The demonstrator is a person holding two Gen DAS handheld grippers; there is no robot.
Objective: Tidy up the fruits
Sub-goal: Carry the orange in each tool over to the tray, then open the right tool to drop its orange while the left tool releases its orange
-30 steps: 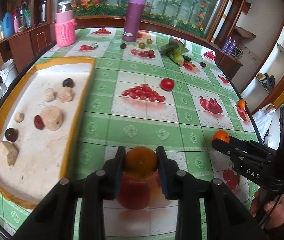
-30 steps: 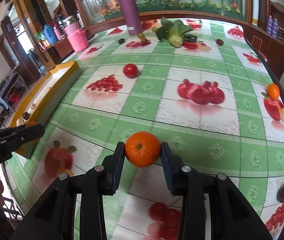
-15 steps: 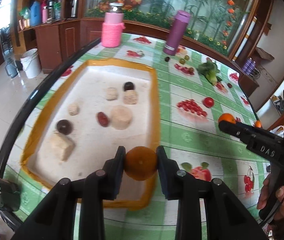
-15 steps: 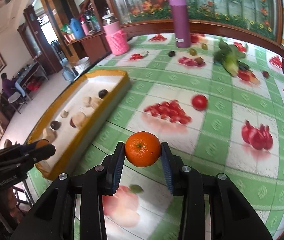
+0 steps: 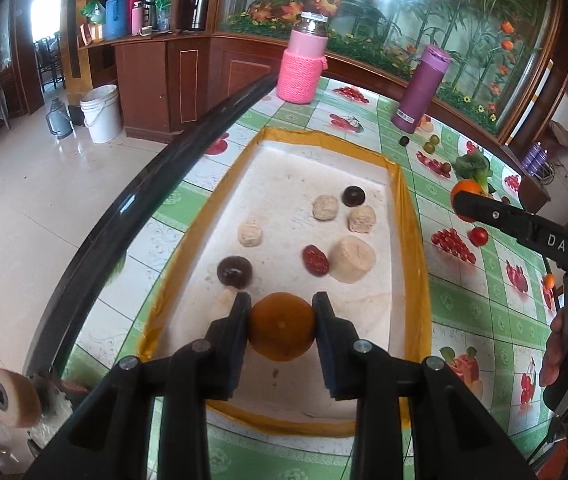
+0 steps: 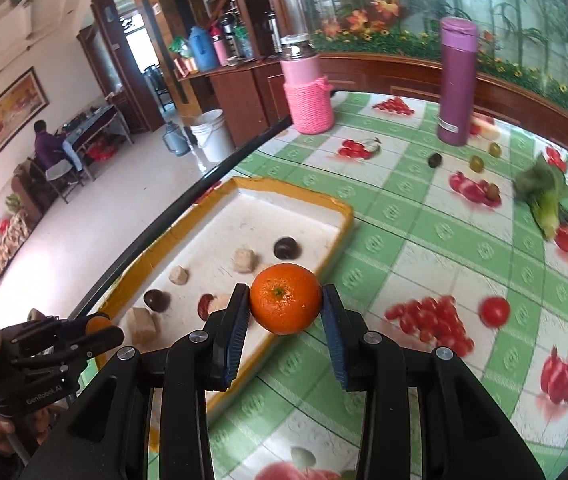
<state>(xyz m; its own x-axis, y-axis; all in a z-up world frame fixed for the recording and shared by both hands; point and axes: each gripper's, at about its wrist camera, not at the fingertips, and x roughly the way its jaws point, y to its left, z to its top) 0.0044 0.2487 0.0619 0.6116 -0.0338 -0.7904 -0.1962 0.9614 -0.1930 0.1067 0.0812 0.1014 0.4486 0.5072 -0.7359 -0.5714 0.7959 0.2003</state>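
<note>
While the left gripper (image 5: 282, 326) clamps a dull orange (image 5: 282, 332) over the yellow-rimmed tray (image 5: 414, 240), the right gripper (image 6: 285, 312), marked "DAS", pinches a bright mandarin (image 6: 286, 309) beside the tray's worktop-side rim; "GenRobot.AI" labels the left.

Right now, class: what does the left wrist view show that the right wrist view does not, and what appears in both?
Only the left wrist view shows the left hand-held gripper clamped on its darker orange over the tray, and a small orange near the table's far edge. Only the right wrist view shows a seated person and a framed painting. Both show the yellow-rimmed tray, pink jar, purple bottle, red tomato and the right hand-held gripper gripping a bright orange.
</note>
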